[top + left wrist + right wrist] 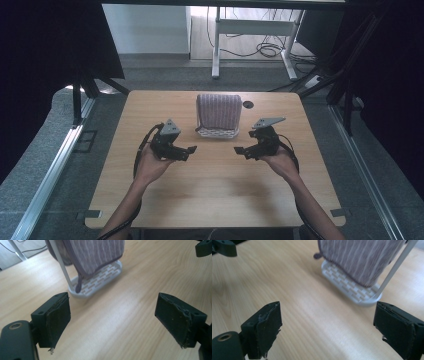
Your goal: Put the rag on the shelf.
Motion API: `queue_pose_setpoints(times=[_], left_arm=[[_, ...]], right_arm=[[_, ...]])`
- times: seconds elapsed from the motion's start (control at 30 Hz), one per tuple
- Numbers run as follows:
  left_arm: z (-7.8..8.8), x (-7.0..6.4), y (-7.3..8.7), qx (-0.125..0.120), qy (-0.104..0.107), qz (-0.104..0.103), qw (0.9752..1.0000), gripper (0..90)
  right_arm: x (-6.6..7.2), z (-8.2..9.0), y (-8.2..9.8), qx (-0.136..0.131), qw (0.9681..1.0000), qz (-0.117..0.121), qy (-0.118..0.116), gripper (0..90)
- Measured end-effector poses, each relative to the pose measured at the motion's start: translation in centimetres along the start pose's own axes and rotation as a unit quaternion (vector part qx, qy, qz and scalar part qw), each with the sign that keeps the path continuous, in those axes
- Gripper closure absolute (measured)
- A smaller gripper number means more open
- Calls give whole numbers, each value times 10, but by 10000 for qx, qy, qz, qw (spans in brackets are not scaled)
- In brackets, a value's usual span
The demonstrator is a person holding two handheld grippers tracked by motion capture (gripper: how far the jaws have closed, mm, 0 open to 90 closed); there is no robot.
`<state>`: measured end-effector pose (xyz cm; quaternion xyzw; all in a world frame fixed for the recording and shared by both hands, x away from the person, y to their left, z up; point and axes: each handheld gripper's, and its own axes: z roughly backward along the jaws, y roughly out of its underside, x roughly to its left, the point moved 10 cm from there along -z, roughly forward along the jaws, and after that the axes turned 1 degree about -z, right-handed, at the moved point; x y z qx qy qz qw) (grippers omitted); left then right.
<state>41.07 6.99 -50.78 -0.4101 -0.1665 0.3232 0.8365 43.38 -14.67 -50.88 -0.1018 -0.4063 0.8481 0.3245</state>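
Pale wood-grain table (215, 185), light tan with faint darker streaks; purple-grey cloth (218, 111) with thin pale vertical stripes, edged in darker purple; white slotted base (100, 280) in a brick-like pattern beneath, with thin white upright rods (395, 266); black left gripper (188, 151) and black right gripper (242, 151), each topped by a grey three-cornered plate; dull black pads (58, 322), frayed at the edges; grey speckled floor (30, 170).

Overhead and both claw cameras share the towel rack (218, 131).
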Motion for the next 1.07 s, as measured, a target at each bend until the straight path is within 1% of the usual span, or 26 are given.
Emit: queue_pose_setpoints(times=[0.03,0.07,0.1,0.13,0.17,0.2,0.23,0.27,0.3,0.33,0.37,0.4,0.47,0.5,0.53,0.57,0.6,0.63,0.7,0.77,0.8,0.83,0.87,0.93,0.97,1.07], left_arm=[[0,0,0,0,0,0,10000,131],[-2,-4,11,49,1,-14,10000,130],[-2,-4,11,49,1,-14,10000,130],[-4,-7,23,118,-43,-43,9999,130],[-6,-9,29,140,-35,-26,9999,130],[-6,-9,29,140,-35,-26,9999,130],[-10,-13,41,204,-25,24,9998,130],[-10,-13,41,204,-25,24,9998,130],[-16,-15,53,278,-51,62,9996,130],[-16,-15,53,278,-51,62,9996,130],[-19,-17,59,319,-64,73,9994,130],[-26,-19,71,418,-89,97,9990,130],[-32,-21,82,527,-64,114,9985,130],[-32,-21,82,527,-64,114,9985,130],[-36,-22,87,595,-79,98,9981,130],[-40,-24,93,666,-86,111,9977,130],[-40,-24,93,666,-86,111,9977,130],[-46,-26,99,715,-70,145,9973,130],[-47,-26,100,776,-62,159,9968,131],[-47,-26,99,760,-111,109,9970,128],[-48,-26,100,775,-74,143,9969,127],[-48,-25,100,804,-33,211,9965,125],[-48,-25,100,806,-36,207,9965,125],[-48,-25,100,806,-45,217,9965,123],[-48,-24,100,825,-84,258,9962,100],[-48,-24,101,826,-94,270,9962,100]], right_arm=[[0,0,0,0,10000,0,0,75],[4,-4,9,52,10000,21,-25,64],[4,-4,9,52,10000,21,-25,64],[8,-10,20,117,9999,30,-40,60],[9,-11,24,154,9999,33,-47,60],[9,-11,24,154,9999,33,-47,60],[11,-16,34,269,9996,57,-54,56],[11,-16,34,269,9996,57,-54,56],[12,-20,42,313,9995,48,-48,56],[13,-22,45,328,9994,40,-52,55],[13,-22,45,328,9994,40,-52,55],[14,-27,53,378,9993,11,-58,54],[15,-31,61,449,9990,20,-39,50],[15,-31,61,449,9990,20,-39,50],[16,-34,65,475,9989,30,-37,50],[17,-39,74,566,9984,79,-43,44],[17,-39,74,566,9984,79,-43,44],[18,-44,82,637,9979,85,-18,39],[17,-47,86,667,9977,131,8,36],[17,-52,92,712,9973,149,14,28],[17,-54,95,710,9972,232,73,0],[15,-57,96,571,9975,387,173,0],[15,-58,95,478,9980,365,209,0],[15,-58,95,474,9980,364,215,0],[15,-58,95,476,9980,357,216,0],[15,-58,95,474,9980,358,214,0]])
